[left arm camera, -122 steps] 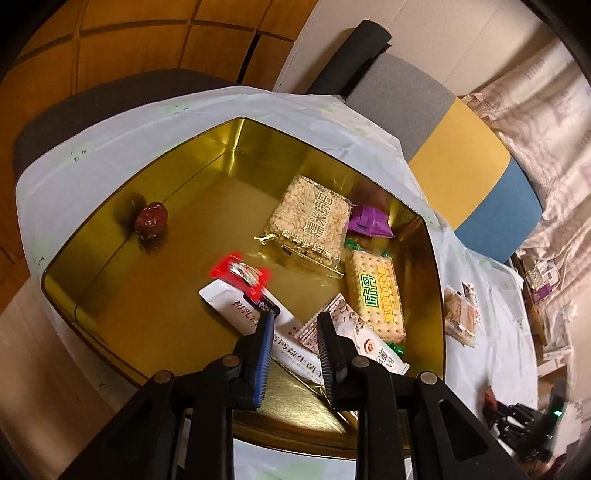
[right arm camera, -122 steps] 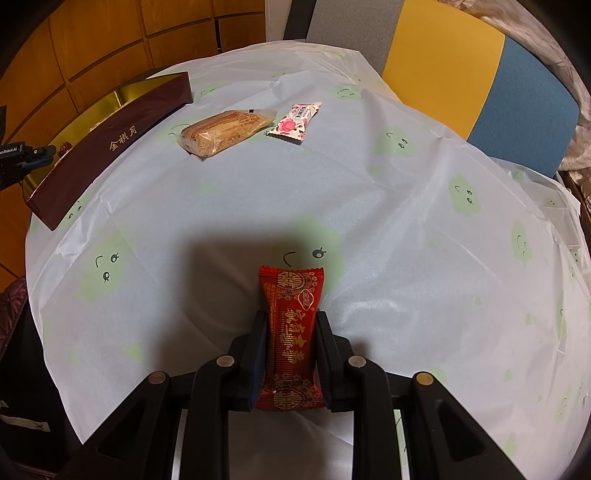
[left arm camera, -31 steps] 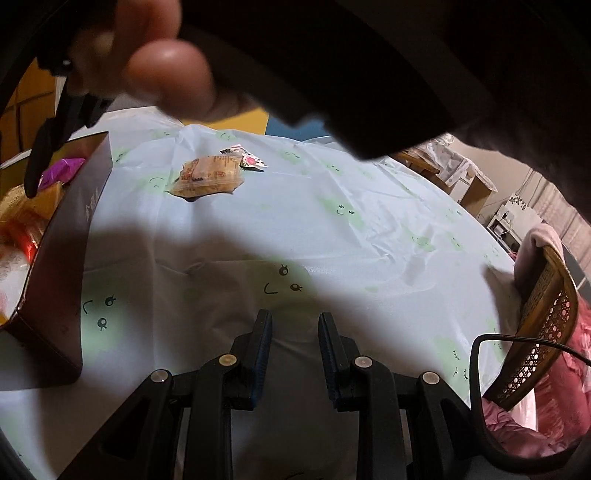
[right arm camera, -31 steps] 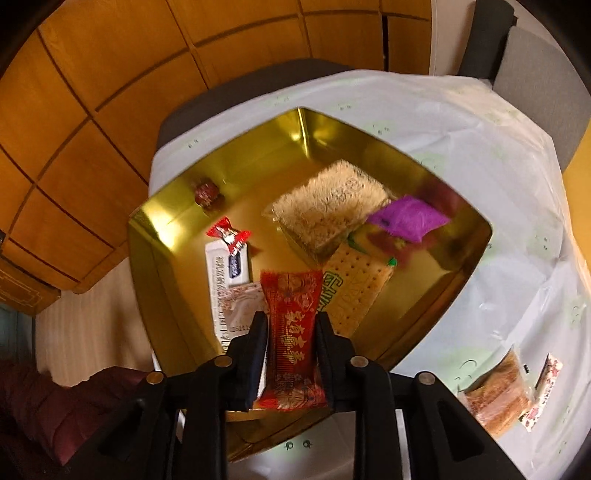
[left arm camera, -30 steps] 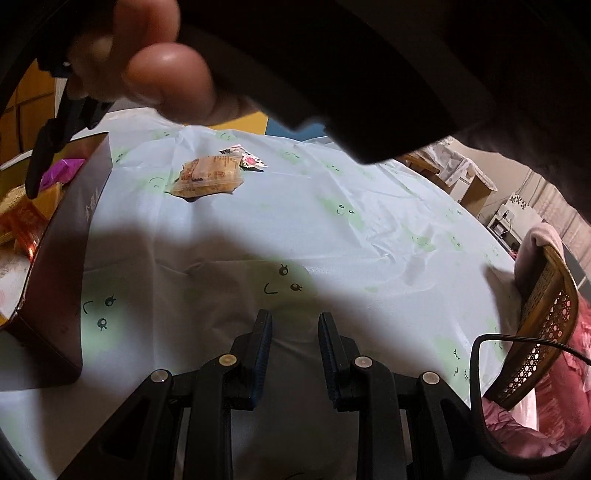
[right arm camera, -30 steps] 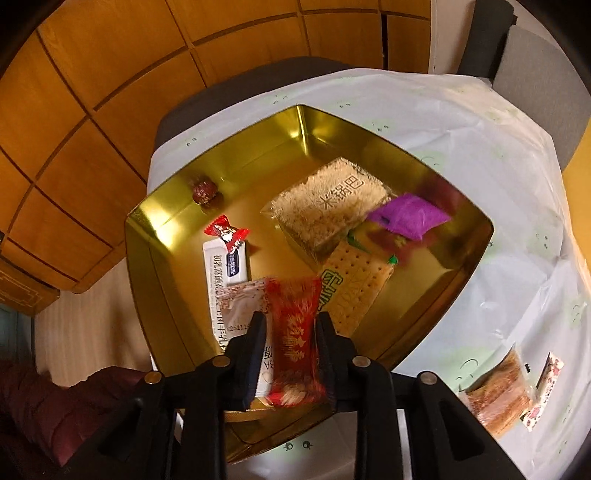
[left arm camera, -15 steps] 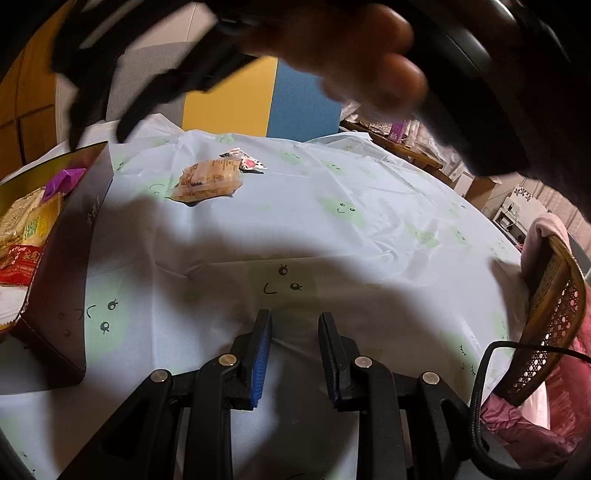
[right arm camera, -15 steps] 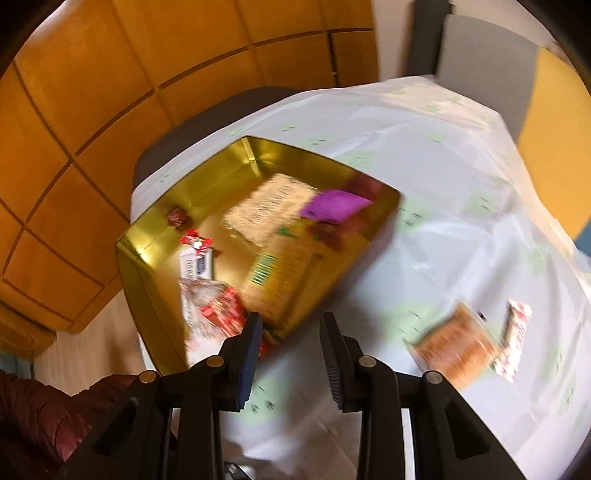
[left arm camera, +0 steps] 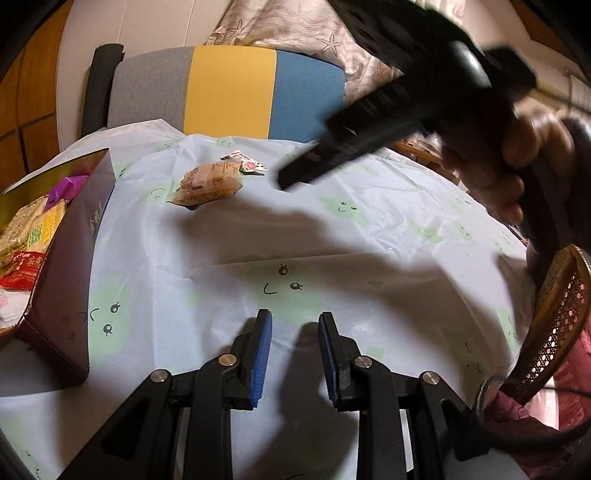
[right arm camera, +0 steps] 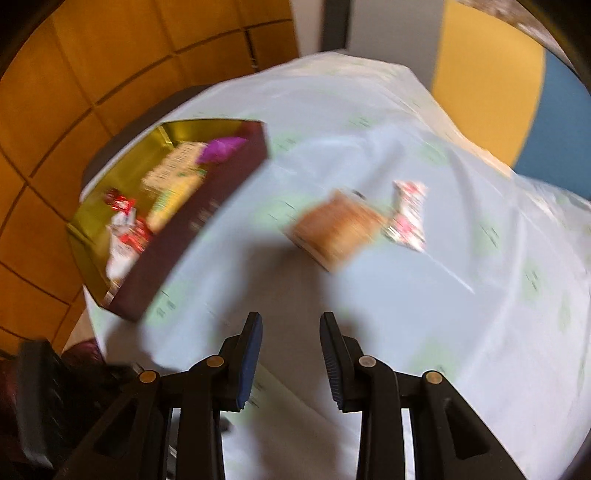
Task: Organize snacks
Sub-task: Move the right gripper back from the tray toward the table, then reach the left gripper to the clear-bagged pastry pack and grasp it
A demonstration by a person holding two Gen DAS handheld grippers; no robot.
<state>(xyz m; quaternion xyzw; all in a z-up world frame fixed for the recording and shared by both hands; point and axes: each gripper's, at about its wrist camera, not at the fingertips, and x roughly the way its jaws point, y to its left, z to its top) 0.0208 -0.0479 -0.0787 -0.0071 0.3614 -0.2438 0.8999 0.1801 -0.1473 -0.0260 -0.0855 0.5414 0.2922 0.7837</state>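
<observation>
Gold tin far left on worktop, snacks inside. Brown pastry pack and pink candy mid-worktop, touching. Left tongs and right tongs slightly parted, gripping nothing.

A lived-in home dining room is showing here: a round bench is wearing a pale plastic cloth printed with smiley faces. A grey, yellow and blue chair, a cane-backed chair and wood-panelled walls are surrounding it, with a starfish-print fabric lying behind.
</observation>
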